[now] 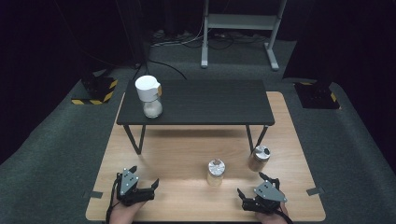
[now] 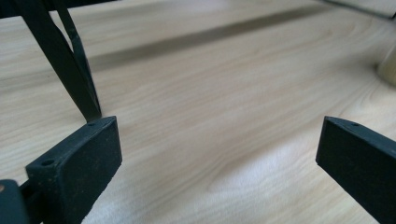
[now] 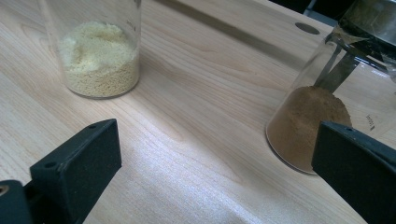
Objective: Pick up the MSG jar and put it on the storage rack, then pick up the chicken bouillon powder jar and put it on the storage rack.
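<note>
**Kid:** What is the biggest thing here?

**Helper:** The light wooden board [image 1: 187, 154] on the floor. It gives a flat place to work. On it stands a small dark table with thin black legs [image 1: 196, 105], set at the far side, so the near side stays free for the hands.

**Kid:** And that jar up on the table?

**Helper:** That is a clear glass jar with a white lid and white grains inside [image 1: 150, 96]. It stands at the left end, well apart from the hands.

**Kid:** What about the little jars down low?

**Helper:** A glass jar with a shiny metal lid and pale yellow grains [image 1: 215, 172] stands in the middle of the board. A glass jar with brown powder [image 1: 258, 158] stands to its right, near the table leg. Both are upright, near the right gripper [image 1: 259, 186], easy to reach.

**Kid:** Is it holding one?

**Helper:** No. Its jaws are spread wide with nothing between them. The left gripper [image 1: 143, 179] is spread wide too, over bare wood.
</note>
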